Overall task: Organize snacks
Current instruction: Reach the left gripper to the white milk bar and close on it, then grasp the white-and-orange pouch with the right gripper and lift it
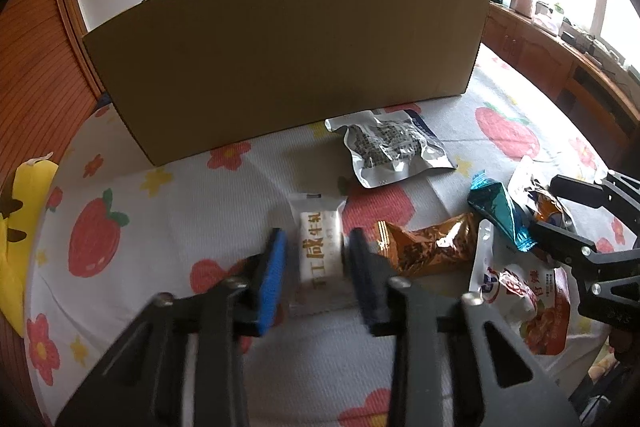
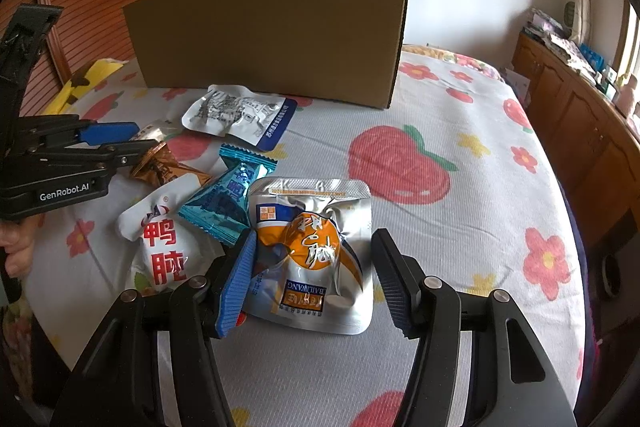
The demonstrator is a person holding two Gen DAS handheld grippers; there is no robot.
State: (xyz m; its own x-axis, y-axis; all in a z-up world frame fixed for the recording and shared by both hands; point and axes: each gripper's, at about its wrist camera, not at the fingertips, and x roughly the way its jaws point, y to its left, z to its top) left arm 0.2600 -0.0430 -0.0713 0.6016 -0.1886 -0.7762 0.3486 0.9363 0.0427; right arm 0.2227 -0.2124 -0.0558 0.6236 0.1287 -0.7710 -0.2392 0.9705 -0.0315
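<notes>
Currently: both tongs spread, straddling packets on the bed, nothing gripped.
Left gripper [image 1: 316,259] around white packet [image 1: 320,251]; right gripper [image 2: 316,275] around silver pouch [image 2: 312,251]; slick foil may slip, neighbouring blue packet [image 2: 224,203] may snag.

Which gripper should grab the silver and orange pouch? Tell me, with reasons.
Right. The right gripper is open with the silver and orange pouch between its fingers; the left gripper straddles the white packet.

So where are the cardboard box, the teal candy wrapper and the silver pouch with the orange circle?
cardboard box [image 1: 288,59], left wrist view, middle of its front wall.
teal candy wrapper [image 2: 224,199], right wrist view, centre of the foil.
silver pouch [image 2: 316,247], right wrist view, on the orange circle.
</notes>
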